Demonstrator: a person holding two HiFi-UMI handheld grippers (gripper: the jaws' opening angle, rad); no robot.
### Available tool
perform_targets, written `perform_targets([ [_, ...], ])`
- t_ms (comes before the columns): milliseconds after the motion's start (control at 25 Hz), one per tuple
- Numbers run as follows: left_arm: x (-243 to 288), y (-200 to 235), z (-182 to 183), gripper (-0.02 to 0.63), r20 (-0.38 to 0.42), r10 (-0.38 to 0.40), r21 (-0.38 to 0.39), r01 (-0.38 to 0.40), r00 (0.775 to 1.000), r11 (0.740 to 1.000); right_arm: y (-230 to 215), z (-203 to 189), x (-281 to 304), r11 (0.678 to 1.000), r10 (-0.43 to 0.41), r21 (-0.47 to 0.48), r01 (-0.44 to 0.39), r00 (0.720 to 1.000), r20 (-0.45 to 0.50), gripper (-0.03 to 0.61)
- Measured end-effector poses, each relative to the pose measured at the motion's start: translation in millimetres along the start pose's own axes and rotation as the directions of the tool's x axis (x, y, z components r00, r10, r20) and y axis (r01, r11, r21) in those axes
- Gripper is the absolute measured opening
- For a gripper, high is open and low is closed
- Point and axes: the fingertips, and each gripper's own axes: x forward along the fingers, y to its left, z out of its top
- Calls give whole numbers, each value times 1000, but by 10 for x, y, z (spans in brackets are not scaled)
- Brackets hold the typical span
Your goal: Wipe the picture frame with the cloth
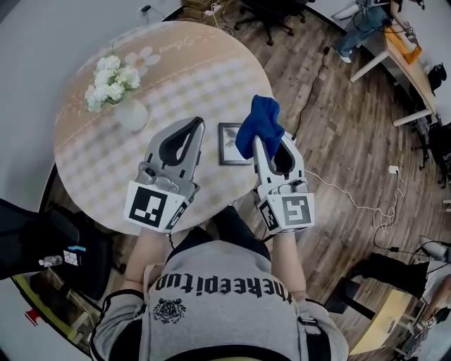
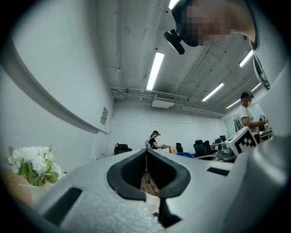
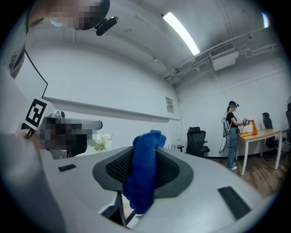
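Note:
In the head view a small dark picture frame [image 1: 230,144] lies flat on the round checked table [image 1: 106,162], near its right edge. A blue cloth [image 1: 258,124] covers the frame's right side from above. My right gripper [image 1: 258,139] is shut on that cloth, and in the right gripper view the blue cloth [image 3: 145,170] hangs pinched between the jaws. My left gripper [image 1: 194,123] is shut with nothing in it and hovers just left of the frame. Its jaws meet tip to tip in the left gripper view [image 2: 146,153]. Both gripper cameras look out level across the room.
A white vase of white flowers [image 1: 113,84] stands at the table's far left. Right of the table is wooden floor with a white cable [image 1: 352,201], a desk [image 1: 394,56] and office chairs [image 1: 271,14]. People stand in the room's background [image 3: 232,132].

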Motion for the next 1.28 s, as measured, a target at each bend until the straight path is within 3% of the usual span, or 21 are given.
perform_targets([
  [320, 293, 122, -250, 18, -53, 54, -12, -54, 997, 998, -224, -354, 380, 998, 60, 30, -58, 995, -85, 127],
  [640, 461, 212, -562, 18, -116, 102, -25, -106, 988, 994, -337, -911, 638, 990, 124, 90, -108, 972, -198, 127],
  [1040, 517, 282, -873, 18, -196, 174, -45, -186, 965, 981, -361, -1552, 804, 971, 215, 172, -166, 918, -333, 130],
  [1280, 457, 326, -987, 18, -224, 220, -52, -237, 950, 970, -203, -1944, 912, 954, 286, 213, -212, 860, -423, 130],
])
